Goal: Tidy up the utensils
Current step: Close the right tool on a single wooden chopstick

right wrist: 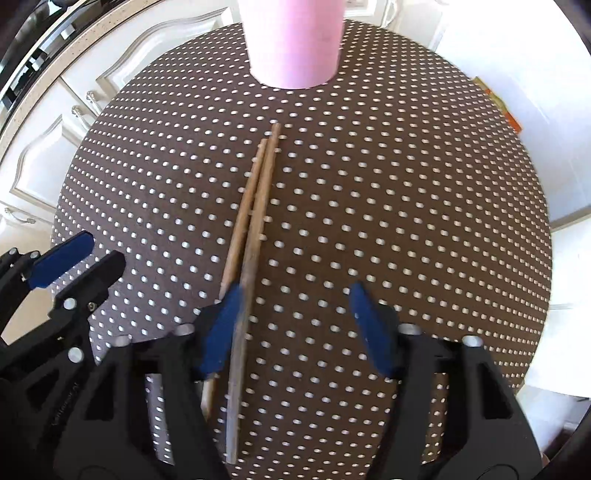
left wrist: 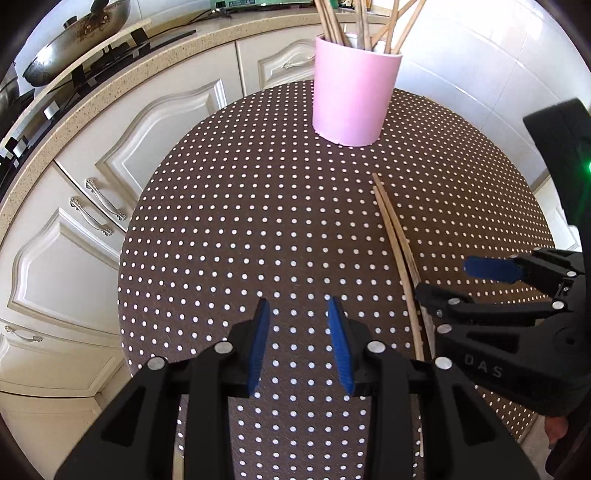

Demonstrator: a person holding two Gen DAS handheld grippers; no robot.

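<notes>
Left wrist fisheye view, from left to right: cream cabinet doors [left wrist: 85,206] with metal handles run under a speckled countertop that carries a wok [left wrist: 74,37] on a stove. Next comes the round table [left wrist: 236,206], covered in brown cloth with white dots. The left claw [left wrist: 298,343] hovers over the cloth with its blue pads apart and nothing between them. Toward the far edge of the table stands a pink cup [left wrist: 352,98], upright, with several wooden chopsticks [left wrist: 364,22] sticking out of it. To the right of the left claw a pair of chopsticks [left wrist: 397,243] lies flat on the cloth, side by side, tips pointing toward the cup. The right claw [left wrist: 454,284] reaches in from the right edge, one finger just beside the pair.

Right wrist view: the left claw [right wrist: 86,254] shows at the left edge, spread wide. The pair of chopsticks [right wrist: 256,206] lies between the cup [right wrist: 295,40] and the right claw [right wrist: 295,325]. That claw is spread wide too, gripping nothing; its left pad [right wrist: 221,328] sits just beside the nearer chopstick, though actual contact cannot be told from the blur.
</notes>
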